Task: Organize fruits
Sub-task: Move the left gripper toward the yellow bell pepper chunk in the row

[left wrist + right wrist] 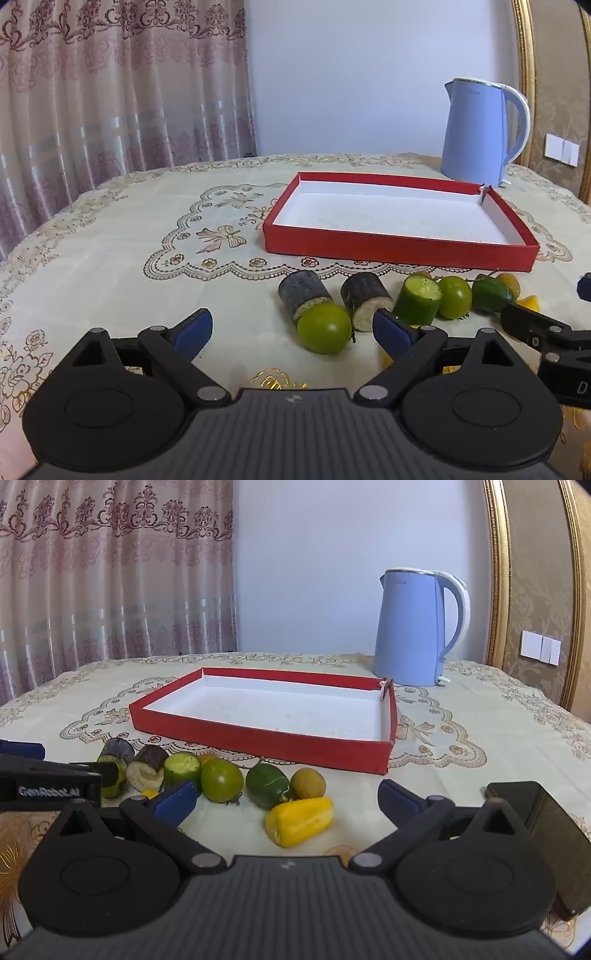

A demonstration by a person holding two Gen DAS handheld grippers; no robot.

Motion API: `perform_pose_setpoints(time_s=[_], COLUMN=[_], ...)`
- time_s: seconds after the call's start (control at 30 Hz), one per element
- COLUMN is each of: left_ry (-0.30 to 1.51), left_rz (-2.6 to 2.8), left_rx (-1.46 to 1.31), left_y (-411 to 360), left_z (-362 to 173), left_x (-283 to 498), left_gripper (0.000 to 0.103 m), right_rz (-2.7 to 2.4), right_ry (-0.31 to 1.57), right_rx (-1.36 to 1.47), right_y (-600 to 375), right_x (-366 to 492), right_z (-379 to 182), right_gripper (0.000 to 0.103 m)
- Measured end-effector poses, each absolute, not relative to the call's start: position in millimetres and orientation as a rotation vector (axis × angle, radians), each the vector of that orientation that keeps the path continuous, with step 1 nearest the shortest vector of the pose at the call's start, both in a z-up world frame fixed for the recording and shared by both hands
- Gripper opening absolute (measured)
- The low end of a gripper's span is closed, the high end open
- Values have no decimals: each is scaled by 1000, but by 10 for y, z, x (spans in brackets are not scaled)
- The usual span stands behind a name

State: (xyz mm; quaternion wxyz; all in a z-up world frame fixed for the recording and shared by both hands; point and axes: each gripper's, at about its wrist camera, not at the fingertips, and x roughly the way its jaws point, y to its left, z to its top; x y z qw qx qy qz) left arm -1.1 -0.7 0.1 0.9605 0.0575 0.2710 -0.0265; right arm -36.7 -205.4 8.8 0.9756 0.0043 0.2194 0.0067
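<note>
Here, the fruits (221,779), cut dark and green cylinders, round green ones and a yellow piece (300,821), are laid in a row along the near wall of the empty red tray (258,738). The left gripper (291,332) and right gripper (286,797) are held wide apart, nothing gripped.

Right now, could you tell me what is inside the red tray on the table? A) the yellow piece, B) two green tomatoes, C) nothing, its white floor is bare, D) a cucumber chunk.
C: the red tray shows only its bare white floor, while the green tomatoes, the cucumber chunk and the yellow piece all lie on the tablecloth in front of it.
</note>
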Motion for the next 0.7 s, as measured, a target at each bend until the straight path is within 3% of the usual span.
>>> perform_pose_setpoints(time_s=[0.7], left_ry=[528], left_rz=[-185], left_rx=[63], left_y=[10], left_z=[13], left_x=[-205], left_gripper=[94], right_rz=[13], right_ry=[417], right_rx=[-5], right_y=[-2213], right_x=[-513], right_z=[85], right_gripper=[103])
